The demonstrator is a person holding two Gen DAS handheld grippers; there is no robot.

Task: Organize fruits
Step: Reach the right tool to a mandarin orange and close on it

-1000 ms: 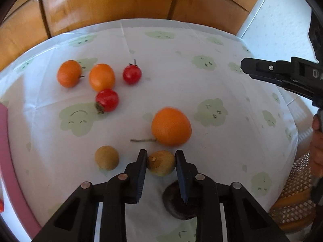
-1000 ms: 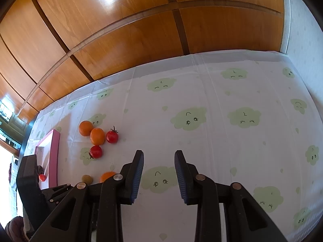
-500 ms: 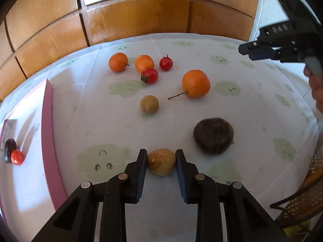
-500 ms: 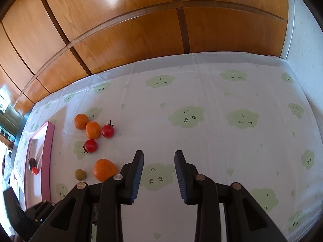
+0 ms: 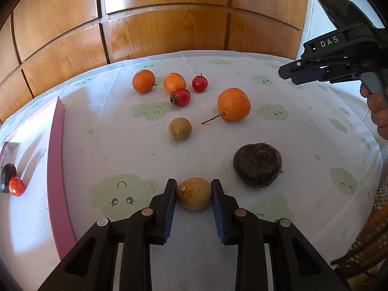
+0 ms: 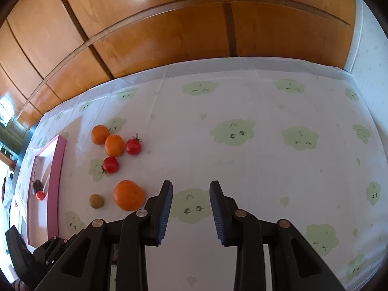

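Observation:
My left gripper is shut on a small round brown fruit, held just above the cloud-print tablecloth. A second brown fruit, a big orange with a stem and a dark wrinkled fruit lie ahead. Farther back sit two small oranges and two red fruits. My right gripper hovers over bare cloth, jaws a little apart with nothing between them. It also shows at the upper right in the left wrist view.
A pink-rimmed tray lies at the left with a dark fruit and a red tomato in it. Wood panelling backs the table. A hand and a wicker chair are at the right edge.
My left gripper has drawn back toward the near edge with the brown fruit and swung left, bringing the pink tray into view. The right gripper has hardly moved.

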